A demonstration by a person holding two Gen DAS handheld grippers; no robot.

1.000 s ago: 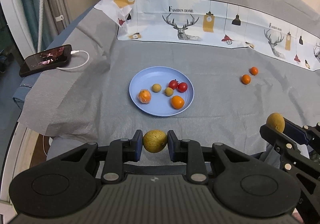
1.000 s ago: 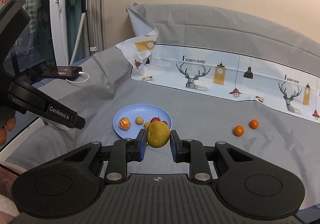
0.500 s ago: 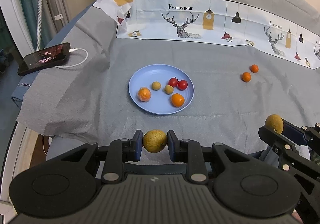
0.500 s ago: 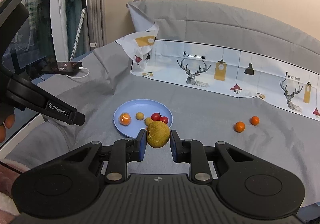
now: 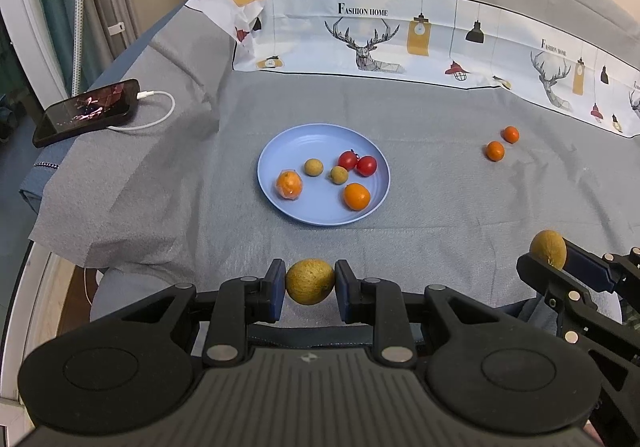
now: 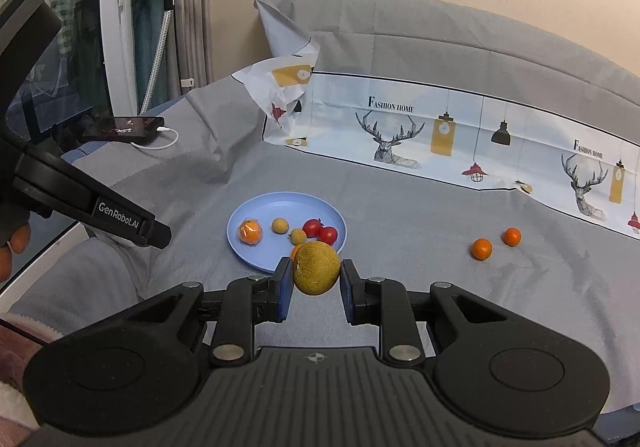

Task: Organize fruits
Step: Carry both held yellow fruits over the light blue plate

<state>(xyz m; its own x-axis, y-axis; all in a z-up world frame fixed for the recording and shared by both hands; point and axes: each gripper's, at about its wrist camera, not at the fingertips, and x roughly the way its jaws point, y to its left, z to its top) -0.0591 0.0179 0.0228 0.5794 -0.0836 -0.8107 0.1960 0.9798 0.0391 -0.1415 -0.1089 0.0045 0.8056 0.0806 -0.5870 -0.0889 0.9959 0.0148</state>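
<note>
A blue plate sits mid-table with two red tomatoes, two small tan fruits, a wrapped orange and an orange. My left gripper is shut on a yellow-brown round fruit, held above the near table edge in front of the plate. My right gripper is shut on a similar yellow-brown fruit, near the plate's front rim; it also shows in the left wrist view. Two small oranges lie loose at the right.
A grey cloth covers the table. A printed deer sheet lies along the back. A phone on a charging cable lies at the far left edge. The left gripper body shows at the left of the right wrist view.
Both grippers have drawn back and risen slightly, each still holding its fruit. The plate and loose oranges have not moved.
</note>
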